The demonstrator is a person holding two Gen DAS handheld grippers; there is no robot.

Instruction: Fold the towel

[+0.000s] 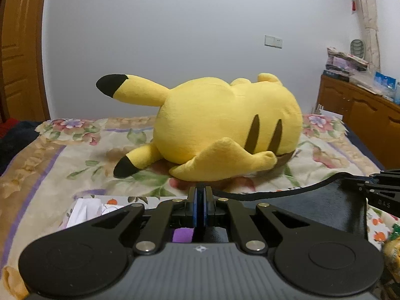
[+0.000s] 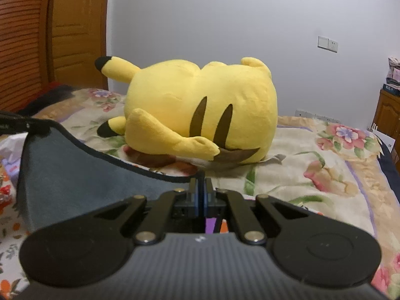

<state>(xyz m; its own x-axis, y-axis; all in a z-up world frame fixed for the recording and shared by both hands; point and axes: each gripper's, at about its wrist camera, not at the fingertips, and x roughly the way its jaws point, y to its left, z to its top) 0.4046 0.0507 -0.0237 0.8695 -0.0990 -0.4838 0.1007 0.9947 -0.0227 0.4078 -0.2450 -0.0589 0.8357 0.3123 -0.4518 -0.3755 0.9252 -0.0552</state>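
Both grippers pinch a dark towel's black-trimmed edge above a floral bed, facing a yellow plush.

The left gripper (image 1: 200,195), fingers pressed together, holds the towel (image 1: 312,207), which spreads rightward to the right gripper (image 1: 375,185). Only the right wrist view shows the towel's (image 2: 75,170) grey-blue face, left of the right gripper (image 2: 200,187), which apparently clamps its corner. The plush (image 2: 200,115) lies on the bed (image 2: 312,187) beyond.

Both tools level and clamped — left tool (image 1: 200,195), right tool (image 2: 200,187) — each pinching dark cloth.
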